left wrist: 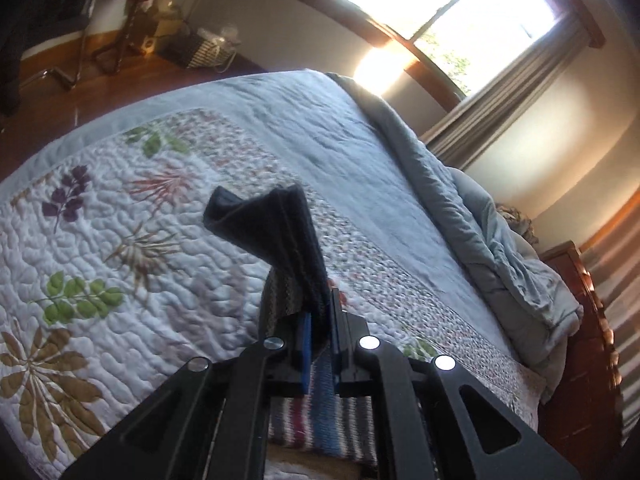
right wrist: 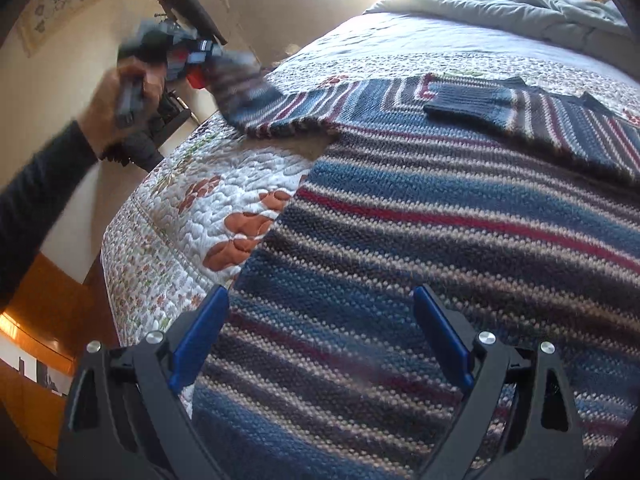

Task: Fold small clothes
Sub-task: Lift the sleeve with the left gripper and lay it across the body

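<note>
Left claw (left wrist: pixel 320 332): closed on the dark navy cuff (left wrist: pixel 276 232) of a striped knit sweater (right wrist: pixel 440 220). In the left wrist view the blue pads (left wrist: pixel 306 344) pinch the knit between them, and the cuff stands up from the jaws toward 11 o'clock, folded over on itself. Striped fabric hangs below the jaws at 6 o'clock. In the right wrist view the same claw appears blurred at 10 o'clock, held in a person's left hand (right wrist: pixel 120 100) with a dark sleeve (right wrist: pixel 36 192) behind it, lifting one sleeve of the sweater clear of the bed.

Right claw (right wrist: pixel 320 336): open, jaws set wide apart, nothing between the blue pads (right wrist: pixel 200 336). It hovers close over the body of the sweater; contact with the knit cannot be confirmed.

Sweater: spread on the floral quilt (left wrist: pixel 120 240) of the bed, stripes in blue, grey, cream and dark red. Its body fills the centre and 4 o'clock area of the right wrist view. A second sleeve with a navy cuff (right wrist: pixel 468 100) lies folded across the body at 1 o'clock.

Surroundings: a grey comforter (left wrist: pixel 500 232) is bunched along the bed's far side at 3 o'clock in the left wrist view. A bright window (left wrist: pixel 440 4) with curtains sits at 1 o'clock. A wicker basket (left wrist: pixel 200 48) stands on the wooden floor at 11 o'clock.
</note>
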The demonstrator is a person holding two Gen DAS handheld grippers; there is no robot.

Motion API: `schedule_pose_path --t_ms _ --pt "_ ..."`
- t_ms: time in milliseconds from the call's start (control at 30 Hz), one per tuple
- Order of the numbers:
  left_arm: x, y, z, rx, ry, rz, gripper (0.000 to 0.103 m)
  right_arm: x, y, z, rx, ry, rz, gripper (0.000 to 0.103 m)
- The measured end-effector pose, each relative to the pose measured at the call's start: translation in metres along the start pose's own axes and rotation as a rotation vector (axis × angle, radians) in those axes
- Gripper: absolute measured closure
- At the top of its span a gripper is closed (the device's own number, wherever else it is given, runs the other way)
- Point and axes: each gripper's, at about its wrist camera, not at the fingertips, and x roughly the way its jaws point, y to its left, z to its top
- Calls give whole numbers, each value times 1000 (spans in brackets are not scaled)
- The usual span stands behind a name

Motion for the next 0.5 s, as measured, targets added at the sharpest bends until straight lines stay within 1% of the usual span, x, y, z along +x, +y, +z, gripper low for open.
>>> schedule_pose_path --t_ms 67,167,267,367,500 --pt "-2 -33 -4 48 2 -17 96 -1 3 -2 -14 1 6 11" --pt "-6 -100 -23 159 10 -35 96 -2 0 -5 -32 -10 -7 11" --pt "-3 -151 -44 233 29 -60 96 -6 -16 -6 14 -3 1 11" --pt "8 -195 -65 288 57 -80 96 -17 -33 -7 55 -16 1 11" --pt "24 -238 -92 315 84 -100 96 -35 -56 -9 97 -39 -13 11"
